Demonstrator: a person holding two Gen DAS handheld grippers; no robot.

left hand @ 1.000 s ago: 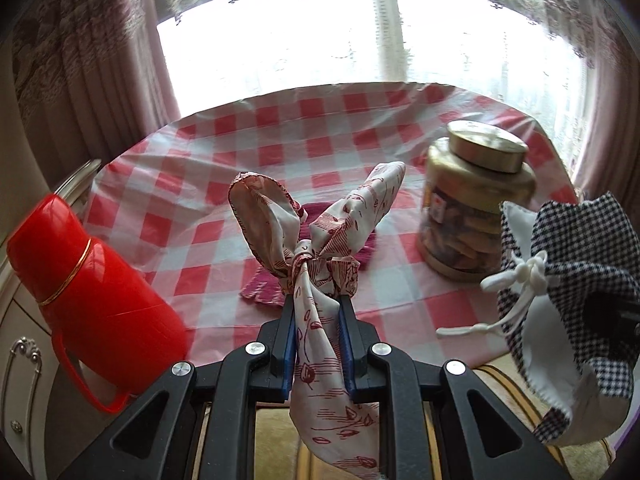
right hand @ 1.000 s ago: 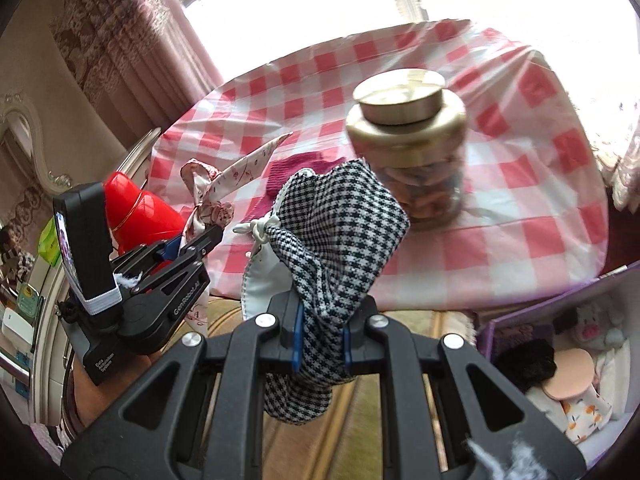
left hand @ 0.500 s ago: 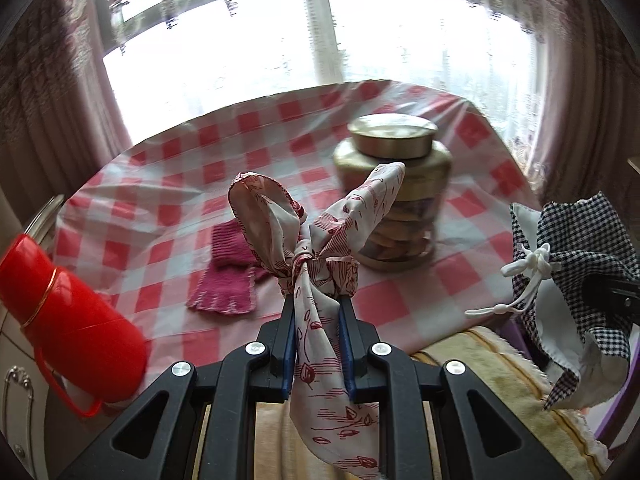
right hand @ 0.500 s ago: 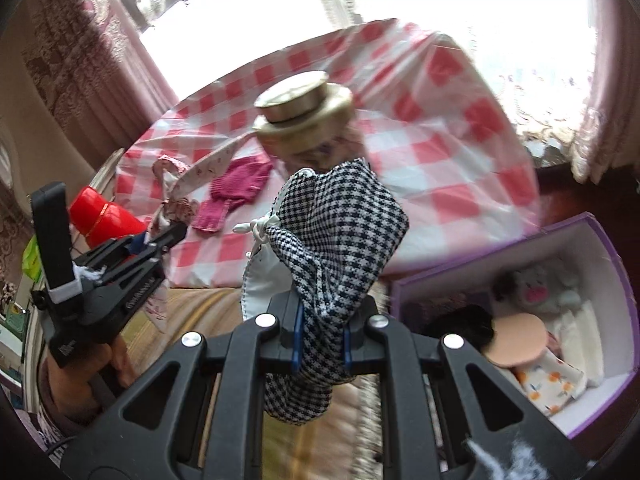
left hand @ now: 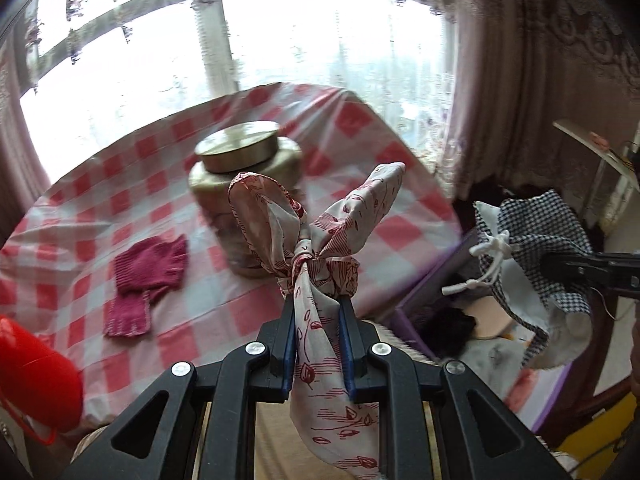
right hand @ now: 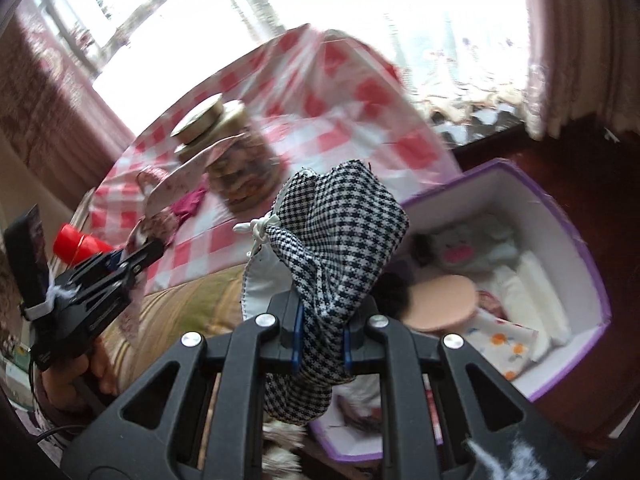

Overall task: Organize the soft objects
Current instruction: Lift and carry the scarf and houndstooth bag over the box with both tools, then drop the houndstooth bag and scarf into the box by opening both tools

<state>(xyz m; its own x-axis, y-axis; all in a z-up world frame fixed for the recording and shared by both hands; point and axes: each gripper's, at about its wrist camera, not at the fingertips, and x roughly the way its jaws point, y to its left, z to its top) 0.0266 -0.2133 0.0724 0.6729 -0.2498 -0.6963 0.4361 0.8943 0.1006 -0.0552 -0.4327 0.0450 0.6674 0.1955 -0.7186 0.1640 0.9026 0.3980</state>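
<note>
The left gripper (left hand: 318, 344) has its fingers (left hand: 288, 340) pinching a pink scarf with red leaves (left hand: 320, 280). The scarf runs between the two fingers: its knot and two floppy ends stick up past the tips, and its tail hangs down behind them. It is up in the air, above the near edge of the counter (left hand: 248, 312) with the red and white checked cloth.

The right gripper (right hand: 320, 336) has its fingers (right hand: 295, 336) pinching a black and white checked pouch (right hand: 340, 232). The pouch bulges up above the tips, with a white tied string (right hand: 260, 230) on its left side, and its bottom hangs below the fingers. It is in the air beside a purple box (right hand: 576, 248) that holds other soft things.

A dark pink glove (left hand: 148, 280) lies flat on the counter near a jar with a gold lid (left hand: 240, 168).
</note>
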